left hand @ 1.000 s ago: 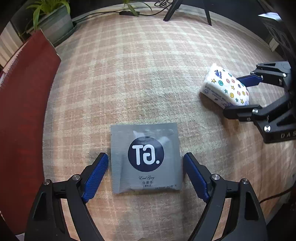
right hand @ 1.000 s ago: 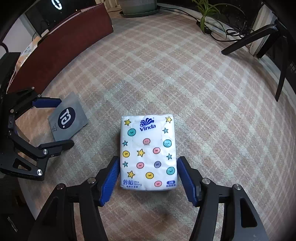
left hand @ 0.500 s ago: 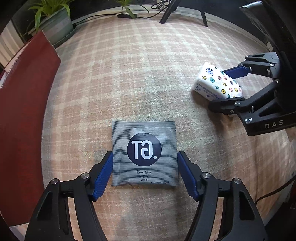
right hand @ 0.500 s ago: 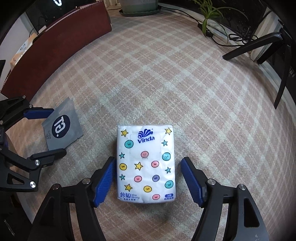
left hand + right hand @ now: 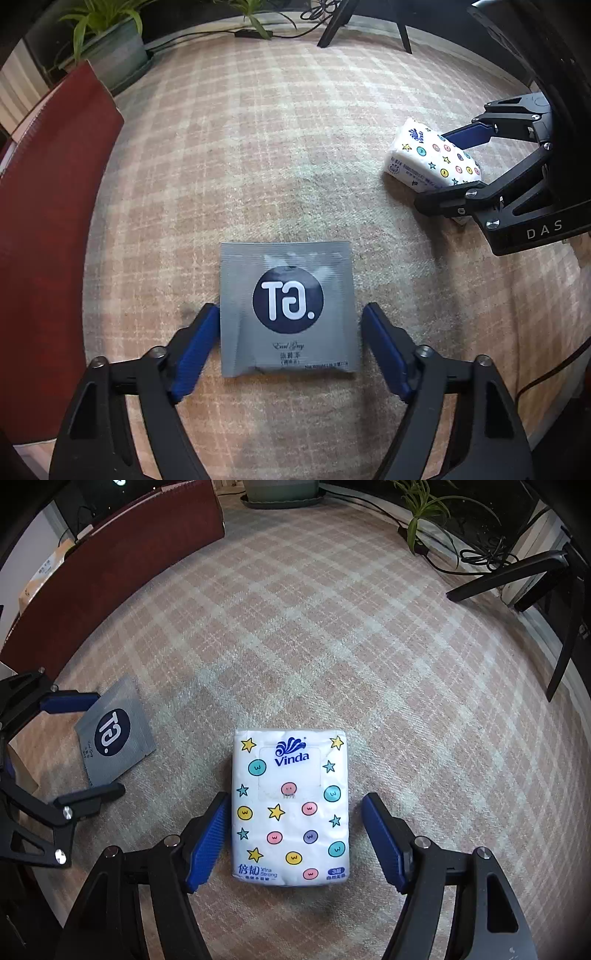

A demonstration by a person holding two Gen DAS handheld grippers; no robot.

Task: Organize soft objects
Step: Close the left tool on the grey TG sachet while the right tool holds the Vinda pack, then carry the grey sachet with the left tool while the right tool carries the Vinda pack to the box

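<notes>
Nothing is gathered yet: left tongs [image 5: 288,350] straddle the flat grey foil tea sachet [image 5: 286,308], right tongs [image 5: 293,843] the white star-printed tissue pack [image 5: 290,810], both released and having just widened.

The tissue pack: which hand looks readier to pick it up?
Right. Its tool straddles the tissue pack, open, one pad each side. The left tool is around the grey tea sachet, well away.
</notes>
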